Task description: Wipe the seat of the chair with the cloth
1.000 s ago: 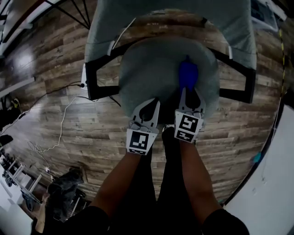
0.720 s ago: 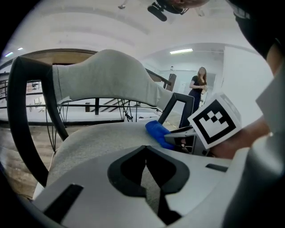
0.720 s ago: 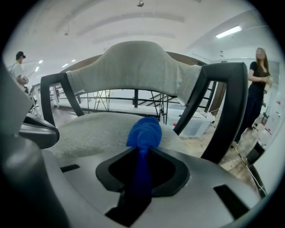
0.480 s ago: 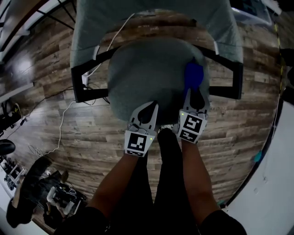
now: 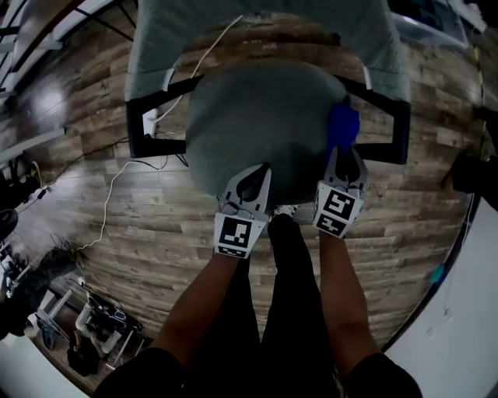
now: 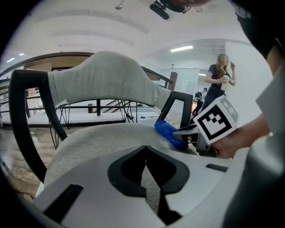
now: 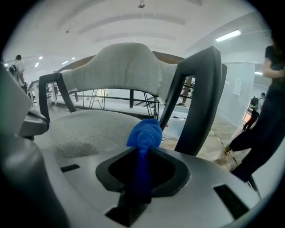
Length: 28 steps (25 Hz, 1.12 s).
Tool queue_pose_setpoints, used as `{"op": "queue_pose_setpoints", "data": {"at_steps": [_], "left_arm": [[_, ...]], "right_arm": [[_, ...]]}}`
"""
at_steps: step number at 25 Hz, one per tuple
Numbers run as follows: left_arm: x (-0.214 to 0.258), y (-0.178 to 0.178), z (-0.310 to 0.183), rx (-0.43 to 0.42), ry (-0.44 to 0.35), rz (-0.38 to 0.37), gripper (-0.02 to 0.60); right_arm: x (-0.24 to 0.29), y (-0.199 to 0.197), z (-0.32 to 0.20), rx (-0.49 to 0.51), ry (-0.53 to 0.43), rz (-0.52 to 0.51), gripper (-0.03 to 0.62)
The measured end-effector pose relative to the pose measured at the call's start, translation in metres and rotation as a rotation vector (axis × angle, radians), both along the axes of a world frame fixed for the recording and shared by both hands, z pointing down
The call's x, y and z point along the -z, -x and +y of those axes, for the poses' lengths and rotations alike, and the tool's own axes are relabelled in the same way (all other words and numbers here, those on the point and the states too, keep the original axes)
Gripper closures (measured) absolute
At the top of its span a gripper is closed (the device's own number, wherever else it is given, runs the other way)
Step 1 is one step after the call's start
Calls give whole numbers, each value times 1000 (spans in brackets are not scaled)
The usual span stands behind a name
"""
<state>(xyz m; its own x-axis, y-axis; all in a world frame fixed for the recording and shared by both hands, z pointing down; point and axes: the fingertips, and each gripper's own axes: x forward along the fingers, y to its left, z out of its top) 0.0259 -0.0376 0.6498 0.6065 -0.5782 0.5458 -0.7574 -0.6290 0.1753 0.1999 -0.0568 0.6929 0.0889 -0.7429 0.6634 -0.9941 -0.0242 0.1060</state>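
Observation:
A grey padded chair seat [image 5: 261, 116] with black armrests and a grey backrest [image 5: 257, 19] lies below me. My right gripper [image 5: 343, 151] is shut on a blue cloth [image 5: 342, 127], which rests at the seat's right edge beside the right armrest [image 5: 393, 128]. The right gripper view shows the cloth [image 7: 144, 133] bunched beyond the jaws over the seat [image 7: 84, 129]. My left gripper [image 5: 253, 177] is shut with nothing in it, at the seat's front edge. From the left gripper view the cloth [image 6: 169, 133] and the right gripper [image 6: 187, 132] appear at the right.
Wooden floor [image 5: 117, 225] surrounds the chair, and a white cable [image 5: 117, 186] trails across it at the left. Equipment lies at the lower left [image 5: 85, 342]. A person [image 6: 218, 84] stands in the background, another at the right [image 7: 262, 116].
My right gripper has carried the blue cloth rightward across the seat, from the middle right to the right edge near the armrest. The left gripper stays at the front edge.

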Motion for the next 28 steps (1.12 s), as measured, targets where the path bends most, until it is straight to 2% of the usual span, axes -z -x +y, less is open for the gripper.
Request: {"op": "queue_pose_setpoints", "data": {"at_steps": [5, 9, 14, 23, 28], "left_arm": [[18, 12, -7, 50, -9, 27, 575], [22, 30, -3, 71, -9, 37, 575], [21, 63, 5, 97, 0, 40, 575], [11, 157, 15, 174, 26, 27, 575], [0, 197, 19, 219, 36, 34, 575]], "right_arm": [[14, 3, 2, 26, -32, 15, 503], [31, 31, 5, 55, -71, 0, 503], [48, 99, 4, 135, -117, -67, 503], [46, 232, 15, 294, -71, -128, 503], [40, 292, 27, 366, -64, -154, 503]]}}
